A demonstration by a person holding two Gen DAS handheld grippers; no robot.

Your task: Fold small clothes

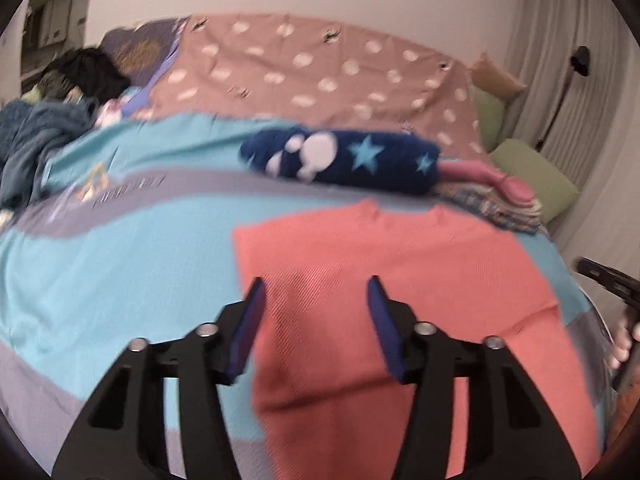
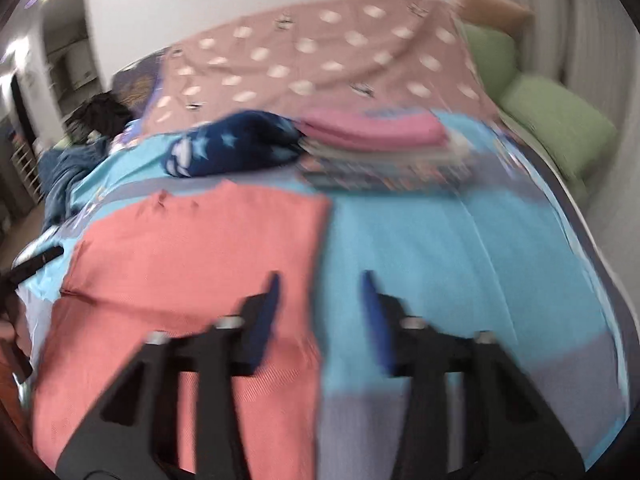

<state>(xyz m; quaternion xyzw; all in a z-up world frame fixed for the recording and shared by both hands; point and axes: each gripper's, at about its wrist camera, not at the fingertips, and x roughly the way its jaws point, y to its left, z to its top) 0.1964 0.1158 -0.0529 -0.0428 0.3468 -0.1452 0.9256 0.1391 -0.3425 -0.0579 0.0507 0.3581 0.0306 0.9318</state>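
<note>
We see a coral garment (image 1: 400, 264) lying flat on the near part of the bed, on a light-blue and grey bedspread (image 1: 120, 248). Left gripper (image 1: 316, 320) hovers over the garment's left part, jaws partly apart, nothing between the blue pads (image 1: 248, 332). Right gripper (image 2: 320, 312) hovers over the garment's right edge (image 2: 320, 240), jaws also partly apart and empty; that view is blurred. In the left wrist view the right gripper shows at the right rim, with fingers of a hand (image 1: 622, 344) on it. Farther back, a navy roll with stars (image 1: 340, 160) lies across the bedspread; just right of it sits a stack of folded clothes (image 2: 376, 148) with a pink piece on top. Far side: pink dotted sheet (image 1: 320, 68). Far right: green pillows (image 2: 556, 124). Far left: dark heap of clothes (image 1: 92, 68).
</note>
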